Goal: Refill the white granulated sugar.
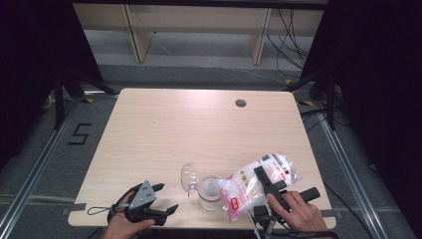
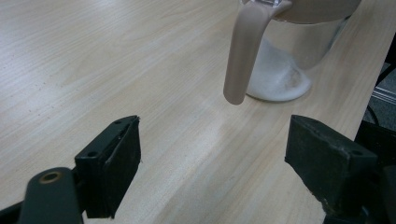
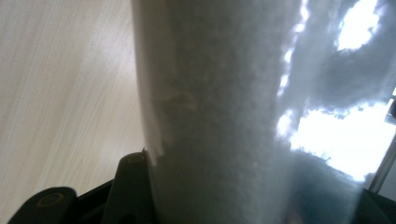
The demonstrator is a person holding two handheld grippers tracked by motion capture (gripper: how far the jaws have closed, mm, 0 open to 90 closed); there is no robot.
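Right hand-held gripper (image 1: 263, 180) around bag (image 1: 259, 185) beside jar (image 1: 209, 193)

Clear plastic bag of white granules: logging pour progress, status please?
Right gripper clamped on clear plastic bag, tilted over glass jar. Left gripper open, idle. Nothing blocking.

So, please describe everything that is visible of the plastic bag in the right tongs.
The plastic bag is clear, filled with white grains, and printed with red and white labels. It looks soft and bulging. The right tongs grip it across its body, and the right gripper view shows its grainy white filling close between them. It is tilted, its lower corner over the open glass jar, which has some white grains at its bottom. It is near the table's front right edge.
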